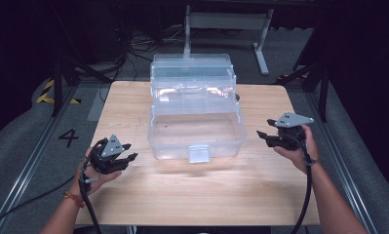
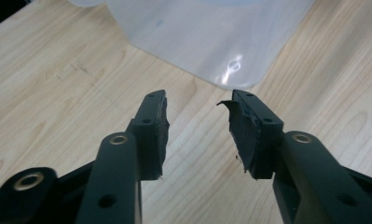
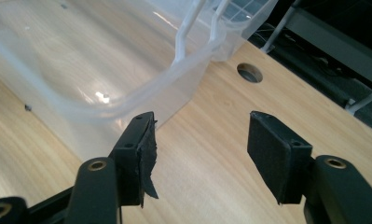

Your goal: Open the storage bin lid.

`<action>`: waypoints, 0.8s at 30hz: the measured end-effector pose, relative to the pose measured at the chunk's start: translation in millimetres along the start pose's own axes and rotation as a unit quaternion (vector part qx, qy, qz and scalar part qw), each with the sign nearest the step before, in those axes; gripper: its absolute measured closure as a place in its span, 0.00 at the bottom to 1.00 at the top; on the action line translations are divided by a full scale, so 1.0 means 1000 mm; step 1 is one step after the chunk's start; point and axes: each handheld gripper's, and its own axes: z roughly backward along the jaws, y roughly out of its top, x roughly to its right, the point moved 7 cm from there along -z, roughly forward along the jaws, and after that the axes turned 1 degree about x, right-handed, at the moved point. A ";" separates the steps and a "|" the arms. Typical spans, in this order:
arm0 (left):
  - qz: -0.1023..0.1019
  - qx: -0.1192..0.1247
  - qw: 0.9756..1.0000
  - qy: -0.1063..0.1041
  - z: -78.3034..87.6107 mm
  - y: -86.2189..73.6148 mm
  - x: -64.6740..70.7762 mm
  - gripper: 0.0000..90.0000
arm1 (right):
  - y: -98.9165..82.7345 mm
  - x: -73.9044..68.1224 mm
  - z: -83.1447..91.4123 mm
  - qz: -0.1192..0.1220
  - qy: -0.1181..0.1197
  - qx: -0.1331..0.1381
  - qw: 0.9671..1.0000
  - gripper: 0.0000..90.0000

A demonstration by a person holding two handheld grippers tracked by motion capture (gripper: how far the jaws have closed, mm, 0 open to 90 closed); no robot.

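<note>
Beside the clear box (image 1: 197, 131), both released claws, left (image 1: 127, 152) and right (image 1: 263, 129), flank its edges.

The table (image 1: 192, 195) is pale wood with a smooth, faintly sheened grain. On it, the box (image 1: 197, 131) is clear, glossy plastic that catches glare. Beside the box, both grippers' jaws are matt black plastic with brass-coloured rivets; their rubbery pads (image 2: 242, 130) look torn.
</note>
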 end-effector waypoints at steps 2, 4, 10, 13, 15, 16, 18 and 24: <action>-0.002 -0.013 1.000 0.003 -0.001 -0.007 0.002 0.58 | -0.009 -0.002 0.001 -0.003 -0.001 -0.005 1.000 0.43; 0.002 -0.020 1.000 0.006 -0.002 -0.012 0.002 0.51 | -0.020 -0.003 0.003 -0.002 -0.003 -0.015 1.000 0.42; 0.019 -0.030 0.999 0.010 -0.005 -0.025 0.002 0.37 | -0.044 -0.007 0.008 -0.014 -0.004 -0.020 1.000 0.38; 0.025 -0.035 0.999 0.004 -0.007 -0.033 0.003 0.34 | -0.059 -0.009 0.011 -0.018 -0.010 -0.027 0.999 0.36; 0.029 -0.038 0.999 -0.001 -0.007 -0.038 0.004 0.32 | -0.068 -0.010 0.014 -0.026 -0.011 -0.028 0.999 0.35; 0.033 -0.040 0.999 -0.003 -0.008 -0.040 0.005 0.30 | -0.074 -0.010 0.016 -0.032 -0.012 -0.029 0.999 0.34; 0.034 -0.043 0.998 -0.006 -0.008 -0.044 0.007 0.29 | -0.083 -0.011 0.018 -0.041 -0.010 -0.027 0.999 0.34; 0.055 -0.041 0.998 -0.011 -0.010 -0.055 0.008 0.26 | -0.108 -0.011 0.024 -0.065 -0.011 -0.031 0.997 0.34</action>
